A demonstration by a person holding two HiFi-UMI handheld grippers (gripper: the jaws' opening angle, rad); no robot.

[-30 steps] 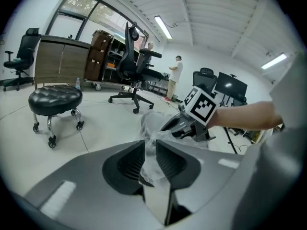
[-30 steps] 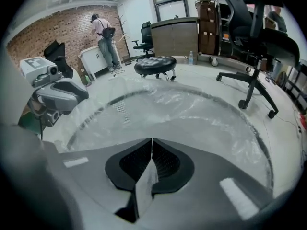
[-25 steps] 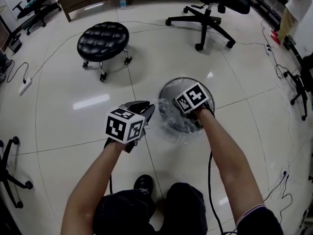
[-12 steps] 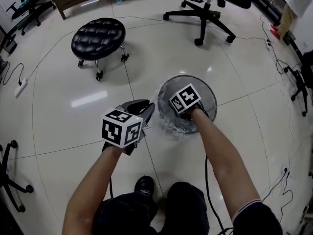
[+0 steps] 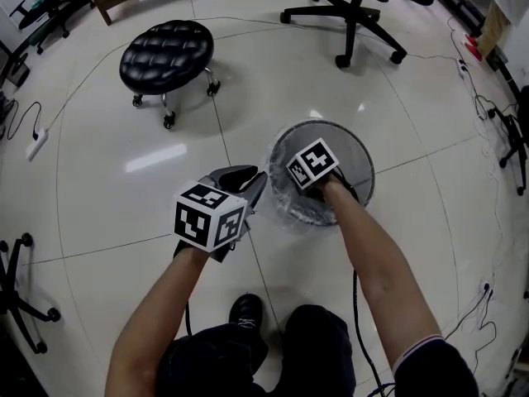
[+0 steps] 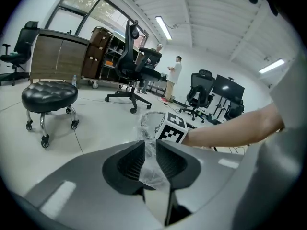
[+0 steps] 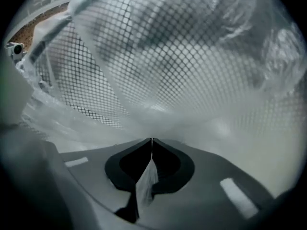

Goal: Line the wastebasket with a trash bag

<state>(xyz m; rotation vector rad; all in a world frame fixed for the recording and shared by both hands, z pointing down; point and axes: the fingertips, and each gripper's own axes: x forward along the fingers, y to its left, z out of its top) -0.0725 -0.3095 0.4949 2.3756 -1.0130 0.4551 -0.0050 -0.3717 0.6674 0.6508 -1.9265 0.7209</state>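
Observation:
A round wire-mesh wastebasket (image 5: 357,154) stands on the pale floor in front of me. A clear trash bag (image 5: 284,208) lies crumpled over its near left rim and hangs inside it. My right gripper (image 7: 151,140) points steeply down inside the basket, shut on a fold of the bag's film (image 7: 146,177); the mesh wall (image 7: 144,56) shows through the plastic. Its marker cube (image 5: 312,164) sits within the rim. My left gripper (image 5: 251,185) is just outside the left rim, its jaws closed on a bunch of the bag (image 6: 152,169).
A black padded stool on casters (image 5: 167,55) stands to the far left and an office chair (image 5: 355,7) is behind the basket. Cables and a power strip (image 5: 40,143) run over the floor. A chair base (image 5: 16,296) is at the left edge. People (image 6: 175,75) stand far off.
My right gripper has sunk deeper into the basket with the bag film in it. The left gripper has stayed where it was.

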